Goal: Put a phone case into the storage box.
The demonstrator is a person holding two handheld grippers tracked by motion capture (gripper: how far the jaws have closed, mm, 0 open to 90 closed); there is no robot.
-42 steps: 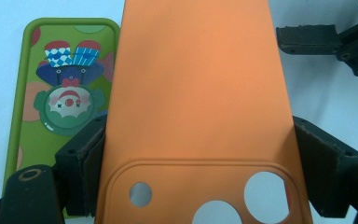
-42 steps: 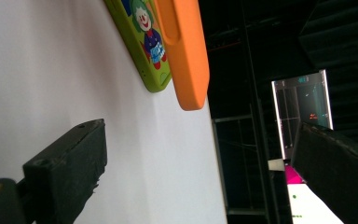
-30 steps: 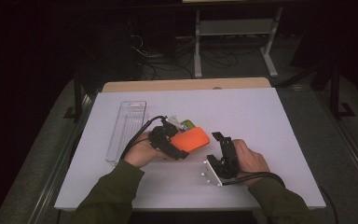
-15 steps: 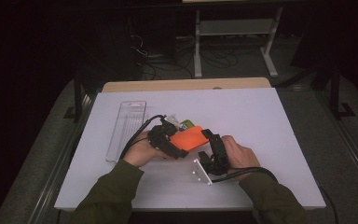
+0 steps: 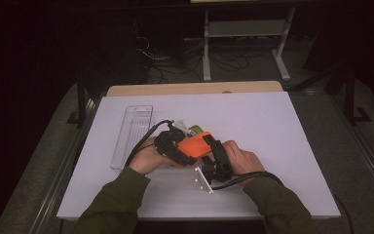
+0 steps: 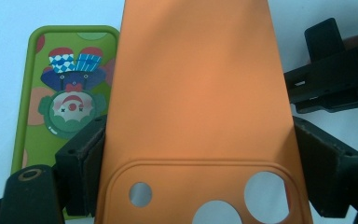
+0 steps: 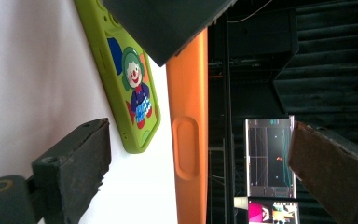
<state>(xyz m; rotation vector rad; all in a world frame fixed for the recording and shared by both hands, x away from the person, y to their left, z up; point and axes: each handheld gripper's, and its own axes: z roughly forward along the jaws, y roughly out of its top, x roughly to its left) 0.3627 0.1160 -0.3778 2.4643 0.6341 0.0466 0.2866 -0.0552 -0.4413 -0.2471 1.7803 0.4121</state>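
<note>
A white table (image 5: 282, 146) carries everything, with a clear plastic tray (image 5: 132, 135) lying lengthwise toward its left side. Near the middle, the person's two hands meet over an orange phone case (image 5: 195, 145), which is lifted off the surface. The left gripper (image 5: 175, 146) has its jaws clamped on the two long edges of this case; in the left gripper view the orange phone case (image 6: 200, 102) runs up between the pads, its camera cut-outs at the near end. The right gripper (image 5: 215, 151) sits just to the right of the case, its jaws standing apart with the orange phone case (image 7: 191, 140) seen edge-on between them, neither pad pressing on it. A green phone case (image 6: 60, 102) with a clown picture lies flat on the table just beyond and left of the orange one.
</note>
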